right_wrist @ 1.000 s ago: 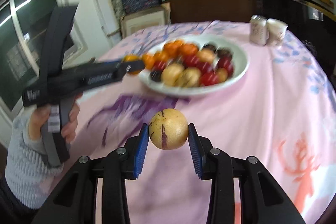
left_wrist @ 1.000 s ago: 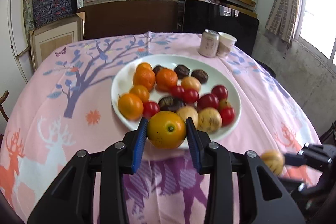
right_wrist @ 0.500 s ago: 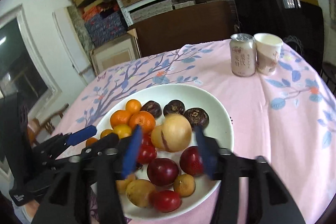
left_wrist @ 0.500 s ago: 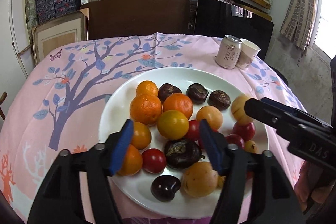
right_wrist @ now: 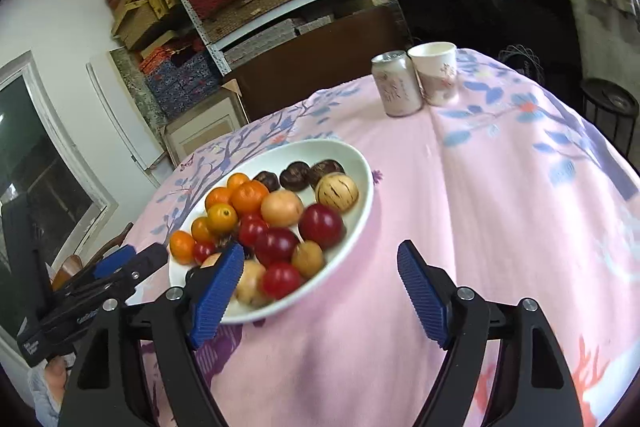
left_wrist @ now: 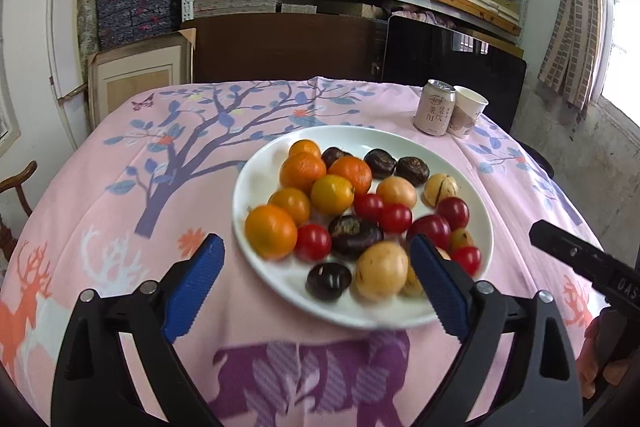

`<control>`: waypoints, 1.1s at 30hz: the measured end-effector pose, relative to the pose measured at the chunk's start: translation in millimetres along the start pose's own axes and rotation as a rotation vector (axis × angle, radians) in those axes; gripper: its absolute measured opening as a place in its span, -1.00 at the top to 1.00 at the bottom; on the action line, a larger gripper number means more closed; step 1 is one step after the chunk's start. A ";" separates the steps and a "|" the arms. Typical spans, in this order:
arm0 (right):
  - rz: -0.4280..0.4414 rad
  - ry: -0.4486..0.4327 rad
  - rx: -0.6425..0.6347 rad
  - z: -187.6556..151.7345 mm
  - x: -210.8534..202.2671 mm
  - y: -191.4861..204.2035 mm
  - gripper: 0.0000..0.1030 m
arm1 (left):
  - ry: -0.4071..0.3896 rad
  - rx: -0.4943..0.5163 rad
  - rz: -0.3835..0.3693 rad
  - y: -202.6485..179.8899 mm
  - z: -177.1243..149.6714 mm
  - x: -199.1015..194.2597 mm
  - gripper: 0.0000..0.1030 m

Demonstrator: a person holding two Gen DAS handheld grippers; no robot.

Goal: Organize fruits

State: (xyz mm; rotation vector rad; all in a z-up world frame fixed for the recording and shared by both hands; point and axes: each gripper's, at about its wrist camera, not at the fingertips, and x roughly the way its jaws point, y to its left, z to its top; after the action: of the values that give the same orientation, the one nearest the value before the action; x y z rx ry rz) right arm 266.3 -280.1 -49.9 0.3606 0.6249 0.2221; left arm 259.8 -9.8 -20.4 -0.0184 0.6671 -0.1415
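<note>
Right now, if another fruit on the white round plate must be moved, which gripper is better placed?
Likely the left gripper: open, it faces the white round plate squarely. The right gripper, also open, points mostly at the pink tablecloth.

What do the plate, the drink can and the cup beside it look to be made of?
Plate: glossy white, likely glazed ceramic, judging by its smooth sheen. Drink can: thin metal, with a bare silvery rim above a printed pink wrap. Cup: matte white with a rolled lip, probably paper.

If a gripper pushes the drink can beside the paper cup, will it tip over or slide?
The can stands upright and tall, so a high push would probably tip it. The cloth under it may resist sliding. It touches the cup, which would likely move too.
</note>
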 end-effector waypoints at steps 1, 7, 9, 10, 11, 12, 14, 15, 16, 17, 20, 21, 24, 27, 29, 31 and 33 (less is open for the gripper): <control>-0.008 -0.009 0.000 -3.0 -4.3 0.4 -0.63 | 0.000 0.002 0.012 0.1 -4.6 -5.2 -0.78; -0.063 -0.073 -0.024 -24.4 -28.1 5.4 -0.78 | -0.038 -0.015 0.069 2.6 -33.6 -44.2 -0.89; -0.077 -0.075 -0.047 -32.2 -32.9 10.8 -0.80 | -0.049 -0.025 0.077 4.5 -42.4 -55.2 -0.90; -0.082 -0.076 -0.064 -35.6 -35.4 13.8 -0.83 | -0.051 -0.027 0.081 4.9 -46.3 -59.3 -0.90; -0.089 -0.076 -0.086 -39.0 -37.1 17.9 -0.85 | -0.048 -0.027 0.085 4.5 -48.9 -61.5 -0.90; -0.096 -0.081 -0.106 -41.5 -39.2 21.3 -0.90 | -0.044 -0.023 0.088 4.1 -52.6 -64.3 -0.90; -0.115 -0.100 -0.148 -45.5 -43.4 29.9 -0.93 | -0.040 -0.013 0.083 3.3 -55.6 -66.2 -0.91; -0.122 -0.107 -0.166 -46.4 -44.3 32.6 -0.93 | -0.033 -0.002 0.082 1.7 -56.3 -66.1 -0.91; -0.128 -0.110 -0.182 -47.2 -44.7 35.1 -0.93 | -0.027 0.010 0.080 -0.1 -56.3 -65.9 -0.91; -0.133 -0.108 -0.194 -47.8 -44.5 36.9 -0.93 | -0.019 0.022 0.083 -1.9 -56.3 -65.5 -0.91; -0.139 -0.103 -0.192 -47.5 -44.6 36.6 -0.93 | -0.012 0.040 0.081 -5.4 -56.2 -64.9 -0.91; -0.137 -0.101 -0.190 -47.4 -44.8 36.2 -0.93 | -0.012 0.042 0.066 -6.0 -56.2 -65.5 -0.91; -0.134 -0.102 -0.185 -47.4 -45.6 35.0 -0.93 | -0.017 0.044 0.075 -6.7 -55.9 -66.3 -0.91; -0.135 -0.094 -0.192 -47.6 -45.0 35.5 -0.93 | -0.021 0.052 0.097 -7.9 -56.4 -66.1 -0.91; -0.137 -0.090 -0.201 -48.4 -44.7 37.8 -0.93 | -0.030 0.066 0.109 -10.1 -57.5 -66.9 -0.91; -0.138 -0.091 -0.205 -48.8 -45.2 38.9 -0.93 | -0.046 0.079 0.123 -12.3 -58.1 -69.3 -0.91; -0.137 -0.092 -0.203 -48.6 -45.7 38.6 -0.93 | -0.069 0.085 0.136 -13.1 -58.2 -72.5 -0.91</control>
State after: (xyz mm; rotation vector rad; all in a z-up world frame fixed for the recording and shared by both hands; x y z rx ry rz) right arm 197.1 -246.3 -47.1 0.1309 0.5285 0.1352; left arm 166.0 -11.2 -20.8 0.1033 0.5905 -0.0381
